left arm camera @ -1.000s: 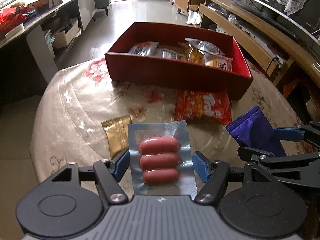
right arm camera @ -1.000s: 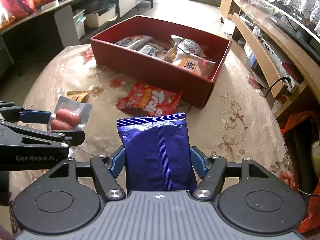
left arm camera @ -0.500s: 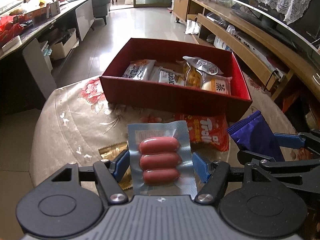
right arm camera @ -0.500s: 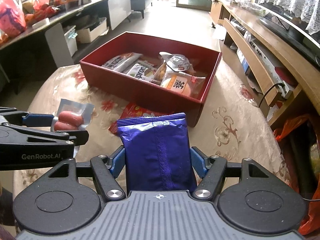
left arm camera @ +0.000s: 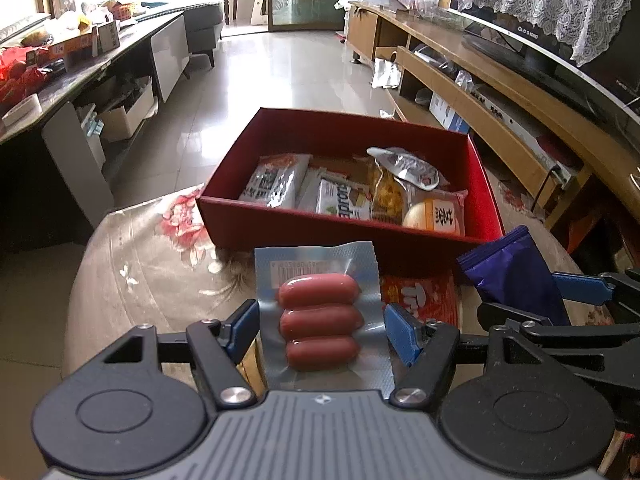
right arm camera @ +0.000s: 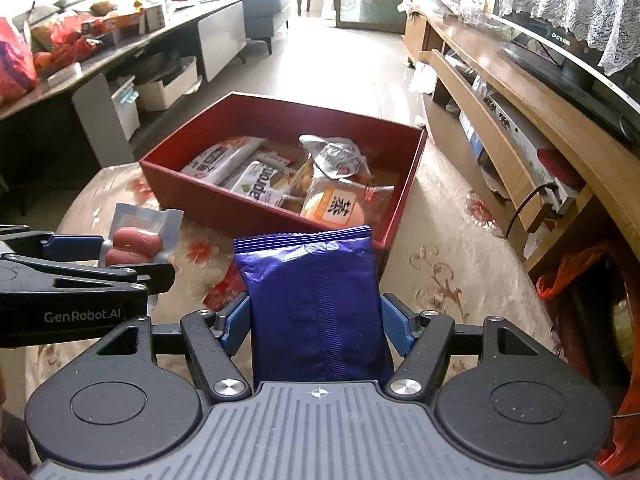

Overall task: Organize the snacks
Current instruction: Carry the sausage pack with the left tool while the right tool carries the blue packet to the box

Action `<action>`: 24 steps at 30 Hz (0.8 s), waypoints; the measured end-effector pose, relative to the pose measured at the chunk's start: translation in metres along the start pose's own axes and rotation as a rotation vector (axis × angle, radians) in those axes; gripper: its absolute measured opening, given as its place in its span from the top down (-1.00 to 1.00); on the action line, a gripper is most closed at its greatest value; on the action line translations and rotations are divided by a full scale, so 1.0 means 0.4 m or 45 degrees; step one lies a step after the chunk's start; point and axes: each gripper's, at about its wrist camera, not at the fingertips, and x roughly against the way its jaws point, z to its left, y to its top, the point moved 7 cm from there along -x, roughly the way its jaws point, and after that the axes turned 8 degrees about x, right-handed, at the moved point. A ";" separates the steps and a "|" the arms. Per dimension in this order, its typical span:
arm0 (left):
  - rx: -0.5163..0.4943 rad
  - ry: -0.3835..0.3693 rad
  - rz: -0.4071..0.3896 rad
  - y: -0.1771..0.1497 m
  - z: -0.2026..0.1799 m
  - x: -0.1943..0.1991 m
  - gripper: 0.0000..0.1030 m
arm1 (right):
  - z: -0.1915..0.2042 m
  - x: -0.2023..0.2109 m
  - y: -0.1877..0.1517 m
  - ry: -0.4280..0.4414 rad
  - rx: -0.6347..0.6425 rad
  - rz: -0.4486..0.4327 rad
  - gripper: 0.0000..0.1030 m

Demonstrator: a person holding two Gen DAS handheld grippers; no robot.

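Room: a tiled floor point(left arm camera: 304, 80) ran off ahead, with a wooden TV bench point(right arm camera: 520, 92) on the right and a cluttered counter point(left arm camera: 80, 60) on the left.
Table: a floral cloth point(right arm camera: 448, 248) covered it.
Box point(left arm camera: 332, 228): red, open-topped, on the cloth ahead of both claws, several wrapped snacks point(left arm camera: 348, 196) lying inside; its near wall stood between the held packs and the inside.
Red bag point(left arm camera: 424, 296): flat on the cloth below the near wall, partly hidden by the sausages.
Right gripper point(right arm camera: 316, 326): pads pressed on both sides of a purple pack point(right arm camera: 316, 300), held upright.
Left gripper point(left arm camera: 322, 328): clamped on a sausage pack point(left arm camera: 318, 312), held clear of the cloth.
Change: both packs had risen and come nearer the box; the gold sachet seen a second before was out of sight.
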 end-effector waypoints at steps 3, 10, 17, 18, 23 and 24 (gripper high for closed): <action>0.007 -0.001 -0.010 0.015 -0.002 -0.002 -0.33 | -0.006 -0.003 0.012 -0.008 -0.008 -0.010 -0.44; 0.018 -0.004 -0.039 0.051 -0.006 -0.004 -0.33 | -0.020 -0.005 0.039 -0.025 -0.033 -0.042 -0.44; 0.030 0.001 -0.073 0.092 -0.011 -0.008 -0.33 | -0.034 -0.007 0.069 -0.042 -0.061 -0.075 -0.44; 0.031 0.003 -0.079 0.100 -0.012 -0.009 -0.33 | -0.034 -0.007 0.069 -0.042 -0.061 -0.075 -0.44; 0.035 0.014 -0.102 0.137 -0.017 -0.027 -0.33 | -0.050 -0.026 0.105 -0.049 -0.083 -0.097 -0.44; 0.038 0.016 -0.104 0.145 -0.018 -0.033 -0.33 | -0.053 -0.031 0.112 -0.049 -0.086 -0.100 -0.44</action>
